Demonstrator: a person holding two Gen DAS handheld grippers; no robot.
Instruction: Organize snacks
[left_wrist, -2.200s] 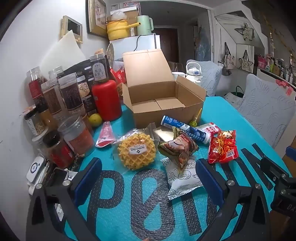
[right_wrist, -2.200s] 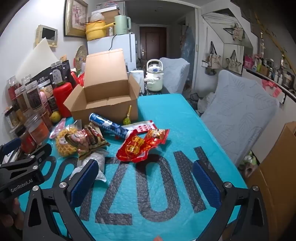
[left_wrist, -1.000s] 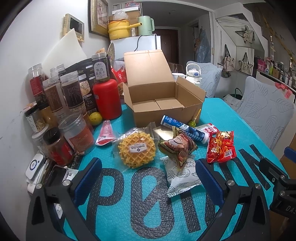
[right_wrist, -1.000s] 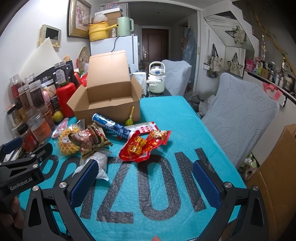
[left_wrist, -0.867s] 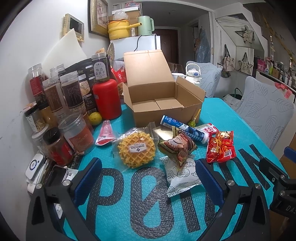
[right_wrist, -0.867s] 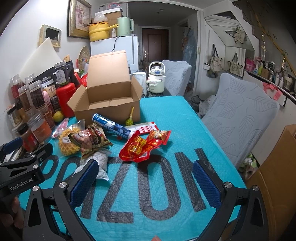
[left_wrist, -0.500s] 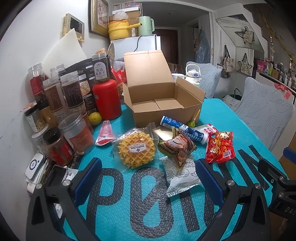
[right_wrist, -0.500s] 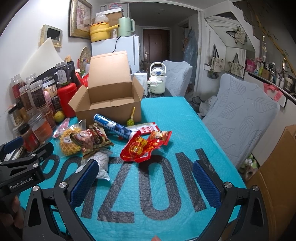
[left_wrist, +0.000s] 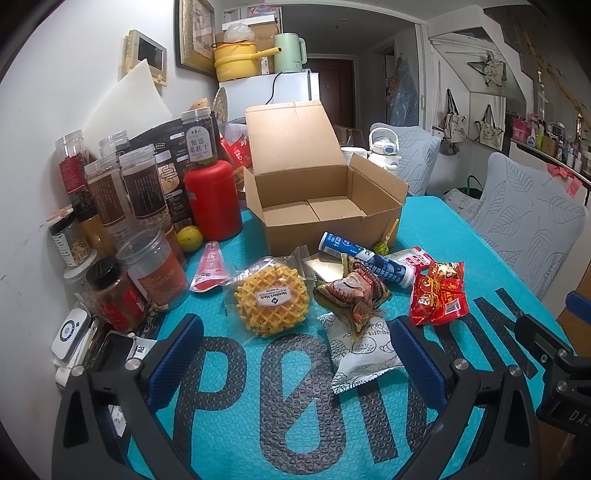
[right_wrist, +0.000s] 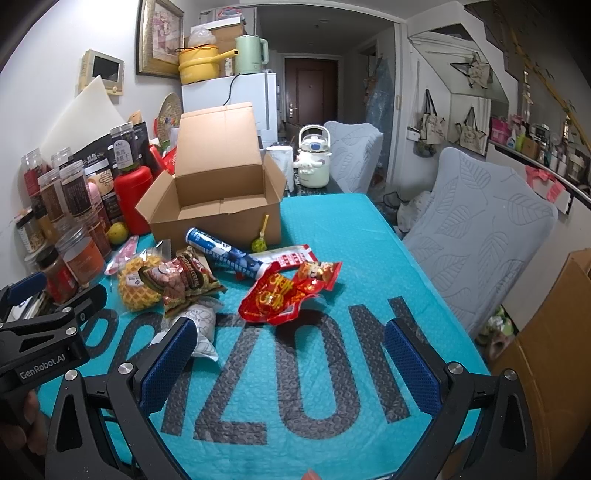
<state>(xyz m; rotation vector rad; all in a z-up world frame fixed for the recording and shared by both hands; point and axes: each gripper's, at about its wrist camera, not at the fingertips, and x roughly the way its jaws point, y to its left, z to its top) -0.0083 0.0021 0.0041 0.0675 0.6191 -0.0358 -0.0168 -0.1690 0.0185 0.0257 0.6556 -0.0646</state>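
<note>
A matt brown cardboard box (left_wrist: 325, 206) sits on a bubble-textured teal mat (right_wrist: 332, 369); at its 6 o'clock lie a glossy red foil packet (right_wrist: 288, 291), a clear-plastic-wrapped waffle (left_wrist: 271, 295) and a matt white wrapper (left_wrist: 358, 350).

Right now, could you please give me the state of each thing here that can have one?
Cardboard box: open, empty.
Left gripper: open, holding nothing.
Right gripper: open, holding nothing.
Waffle: sealed in its wrapper.
Red snack bag: lying flat on the mat.
Blue tube: lying on its side.

Wide-apart tongs (left_wrist: 295, 354) hover before waffle (left_wrist: 272, 300) and cardboard box (left_wrist: 325, 206).
</note>
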